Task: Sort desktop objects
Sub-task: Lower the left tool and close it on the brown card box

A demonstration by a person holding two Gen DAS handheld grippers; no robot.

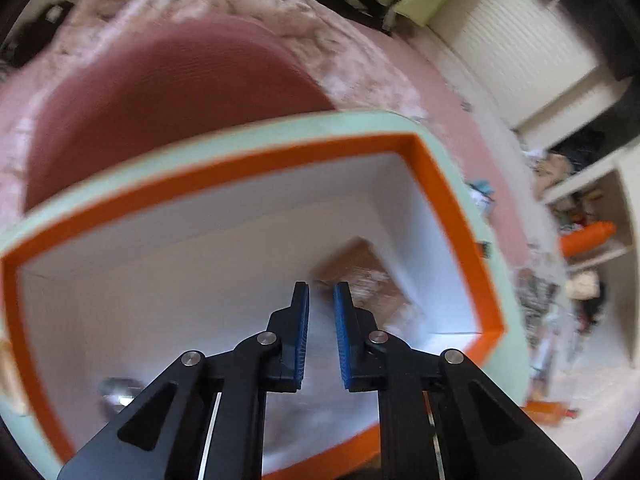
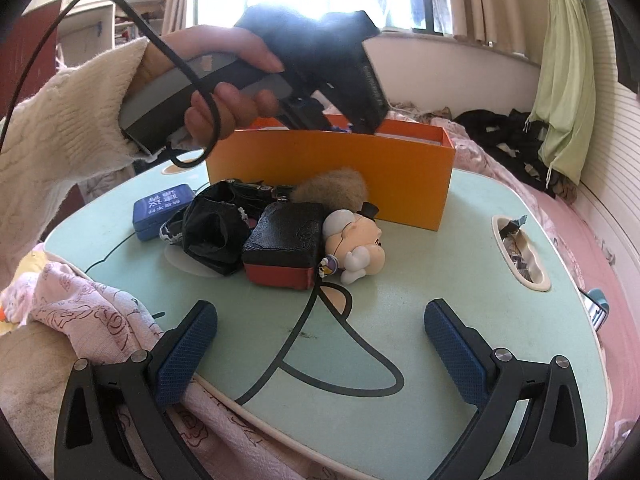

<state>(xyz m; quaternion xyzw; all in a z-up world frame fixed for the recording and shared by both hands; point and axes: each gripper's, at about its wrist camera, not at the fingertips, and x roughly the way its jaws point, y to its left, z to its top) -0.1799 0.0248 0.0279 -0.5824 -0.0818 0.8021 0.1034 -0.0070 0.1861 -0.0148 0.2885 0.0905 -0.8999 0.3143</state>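
An orange box with a white inside stands at the far side of a mint green lap table. My left gripper points down into the box with its jaws a narrow gap apart and nothing between them; it also shows in the right wrist view. A brown packet and a shiny round thing lie in the box. In front of the box lie a blue tin, a black pouch, a black and red case, a tan pompom and a doll figure. My right gripper is open and empty above the table's near part.
The table sits on a bed with pink bedding. A slot at the table's right holds wrappers. A dark red cushion lies beyond the box. Black clothes and a green cloth are at the right.
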